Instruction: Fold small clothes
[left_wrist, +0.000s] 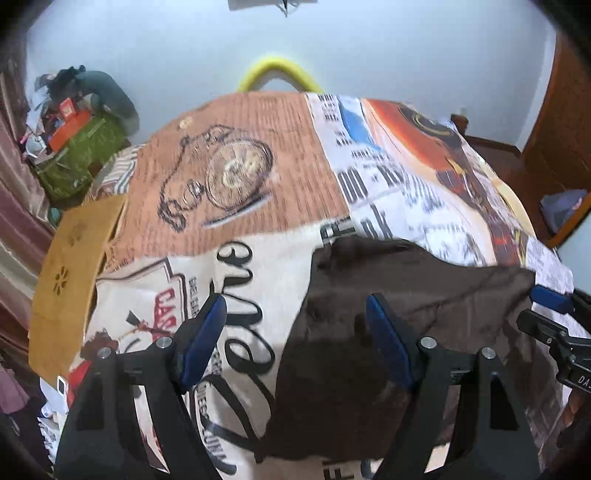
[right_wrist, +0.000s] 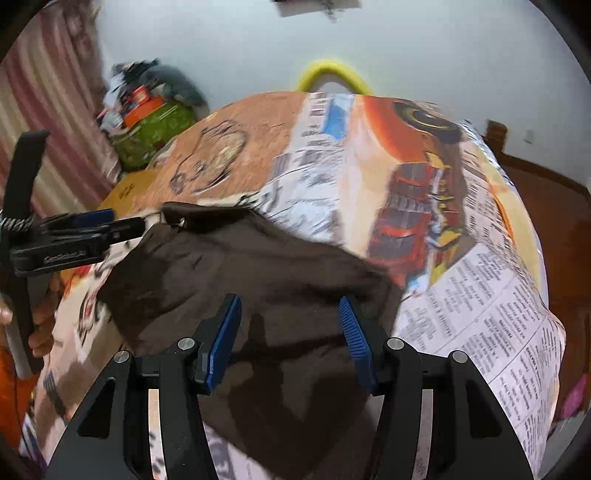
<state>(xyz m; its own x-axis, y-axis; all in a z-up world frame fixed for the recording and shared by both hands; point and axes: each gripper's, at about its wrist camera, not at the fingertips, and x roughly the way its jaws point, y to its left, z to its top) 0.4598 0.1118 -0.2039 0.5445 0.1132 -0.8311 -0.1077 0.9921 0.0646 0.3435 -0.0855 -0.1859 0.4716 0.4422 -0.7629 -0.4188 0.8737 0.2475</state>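
A dark brown small garment (left_wrist: 388, 325) lies flat on a table covered with a printed newspaper-style cloth (left_wrist: 240, 177). It also shows in the right wrist view (right_wrist: 258, 280). My left gripper (left_wrist: 295, 332) is open, its blue pads apart above the garment's left edge. My right gripper (right_wrist: 290, 332) is open above the garment's near right part. The right gripper shows at the right edge of the left view (left_wrist: 554, 317). The left gripper shows at the left of the right view (right_wrist: 74, 236), near the garment's far left corner.
A yellow-orange cardboard piece (left_wrist: 74, 266) lies at the table's left edge. A green bag with clutter (left_wrist: 77, 155) sits against the pale wall behind. A yellow curved handle (left_wrist: 277, 74) rises behind the table. A wooden door (left_wrist: 561, 122) stands at right.
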